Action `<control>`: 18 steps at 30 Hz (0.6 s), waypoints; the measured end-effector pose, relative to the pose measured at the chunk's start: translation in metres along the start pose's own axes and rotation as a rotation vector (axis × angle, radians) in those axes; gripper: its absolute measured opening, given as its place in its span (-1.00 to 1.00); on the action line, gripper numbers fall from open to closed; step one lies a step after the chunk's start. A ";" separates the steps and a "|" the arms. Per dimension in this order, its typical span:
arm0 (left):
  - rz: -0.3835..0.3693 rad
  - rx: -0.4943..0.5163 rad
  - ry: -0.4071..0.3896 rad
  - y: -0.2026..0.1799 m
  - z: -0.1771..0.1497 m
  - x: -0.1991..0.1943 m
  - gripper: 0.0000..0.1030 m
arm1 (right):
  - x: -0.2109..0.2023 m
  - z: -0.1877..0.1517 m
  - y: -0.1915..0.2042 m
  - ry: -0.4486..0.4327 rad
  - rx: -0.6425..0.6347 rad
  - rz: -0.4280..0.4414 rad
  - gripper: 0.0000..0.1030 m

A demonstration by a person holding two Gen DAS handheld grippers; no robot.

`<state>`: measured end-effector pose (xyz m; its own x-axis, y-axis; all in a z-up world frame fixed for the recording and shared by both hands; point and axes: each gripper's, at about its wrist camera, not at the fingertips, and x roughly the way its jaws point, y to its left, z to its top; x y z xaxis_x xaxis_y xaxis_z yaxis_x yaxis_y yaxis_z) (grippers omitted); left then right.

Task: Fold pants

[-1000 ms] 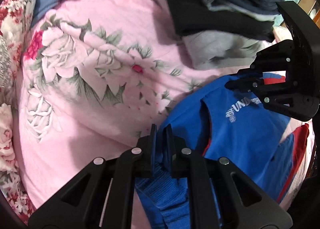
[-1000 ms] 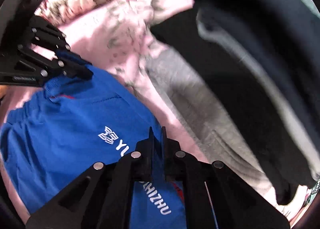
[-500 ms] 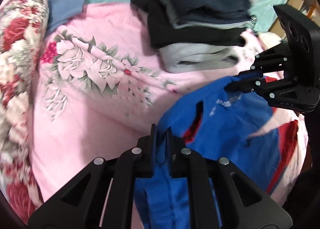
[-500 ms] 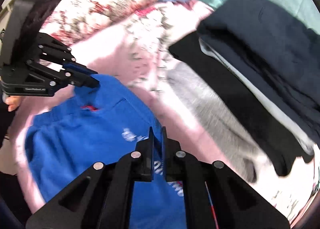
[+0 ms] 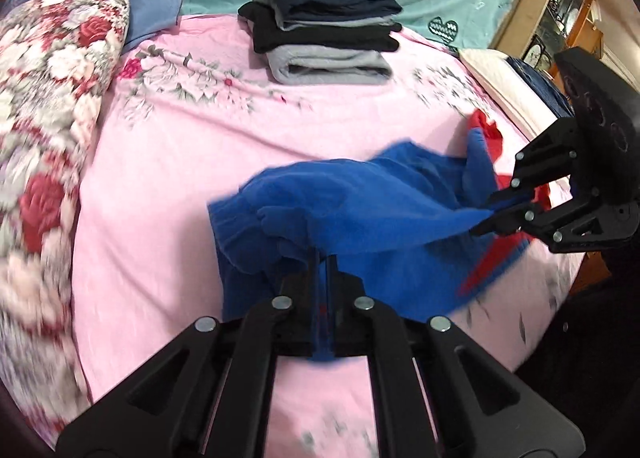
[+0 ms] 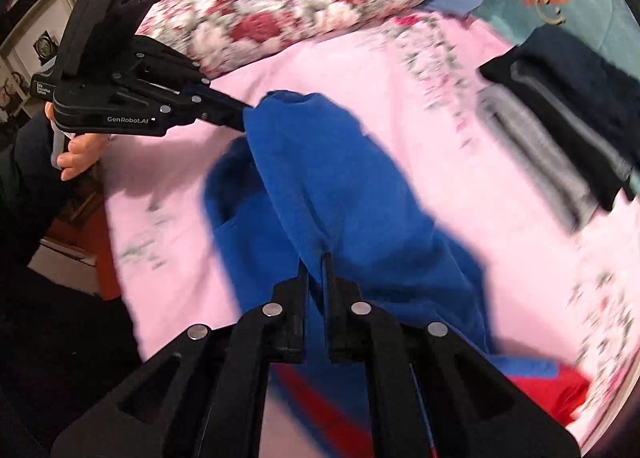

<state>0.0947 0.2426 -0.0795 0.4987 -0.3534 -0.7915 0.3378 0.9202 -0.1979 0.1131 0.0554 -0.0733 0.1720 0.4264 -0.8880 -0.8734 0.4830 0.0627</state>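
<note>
Item: blue pants (image 5: 360, 202), raised over the pink bed (image 5: 168, 186). We had left tongs (image 5: 322, 258) and right tongs (image 6: 316, 258) each clamped on one edge, spreading the cloth so it could fold evenly. Folded stack (image 5: 324, 22) lay behind.

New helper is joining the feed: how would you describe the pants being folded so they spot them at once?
On the pink floral bedsheet, in front of the stack of folded clothes, lie the blue pants. They are the only bright blue garment, red-trimmed, unfolded, and pinched by both the left gripper and the right gripper.
</note>
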 end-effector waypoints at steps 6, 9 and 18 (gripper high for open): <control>0.015 0.002 0.062 -0.002 -0.038 0.011 -0.95 | 0.028 -0.029 0.037 0.064 0.023 -0.004 -0.90; 0.027 0.004 0.118 -0.001 -0.046 0.025 -1.00 | 0.044 -0.033 0.037 0.082 0.054 0.002 -0.90; 0.025 -0.013 0.109 -0.006 -0.064 0.004 -0.38 | 0.073 -0.038 0.035 0.123 0.089 0.031 -0.89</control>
<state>0.0434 0.2466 -0.1190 0.4164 -0.3104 -0.8545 0.3159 0.9307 -0.1841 0.0775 0.0742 -0.1532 0.0838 0.3484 -0.9336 -0.8328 0.5390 0.1264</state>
